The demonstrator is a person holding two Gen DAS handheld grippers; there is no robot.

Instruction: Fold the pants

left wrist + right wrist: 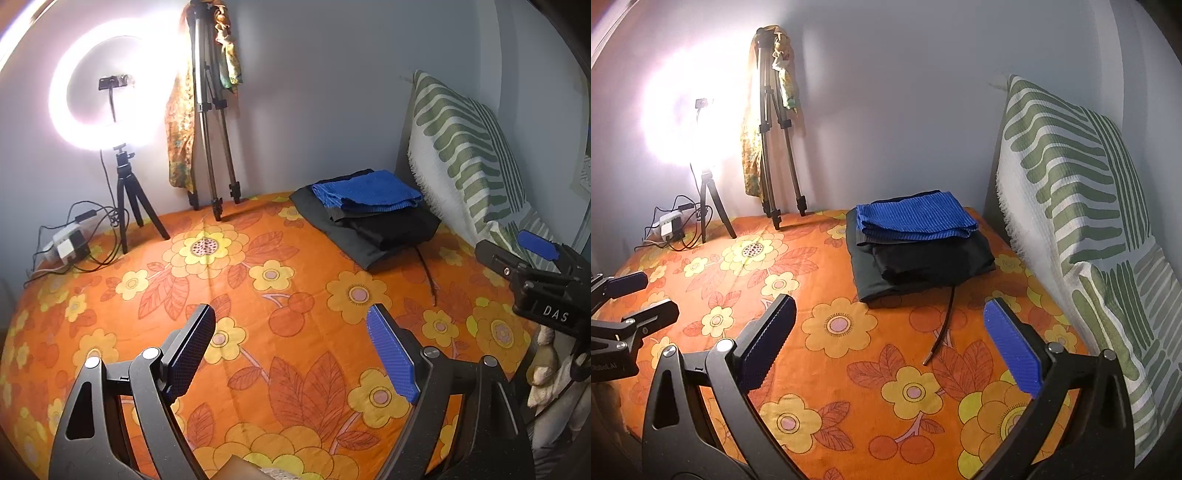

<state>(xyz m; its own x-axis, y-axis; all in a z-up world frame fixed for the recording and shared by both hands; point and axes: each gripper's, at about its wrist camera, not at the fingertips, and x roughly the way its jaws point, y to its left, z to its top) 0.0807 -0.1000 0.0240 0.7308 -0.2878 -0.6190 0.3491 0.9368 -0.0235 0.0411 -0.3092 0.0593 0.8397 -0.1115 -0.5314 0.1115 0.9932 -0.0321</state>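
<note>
The pants (919, 258) lie in a folded stack at the far right of the bed (849, 354), near the striped pillow (1082, 192): a blue garment (916, 218) on top, dark ones beneath, a drawstring (942, 325) trailing toward me. I cannot tell which piece is the one to fold. Both tools hover above the bedspread, well short of the stack. My right gripper (890, 343) has its fingers spread wide, nothing between them; my left gripper (291, 350) likewise, released and empty. I judge the step in hand to be fetching a garment. Advice: take only the top layer, pinching its near edge, one tool at each corner, and draw it onto the bare floral area before spreading. Keep clear of the drawstring.
</note>
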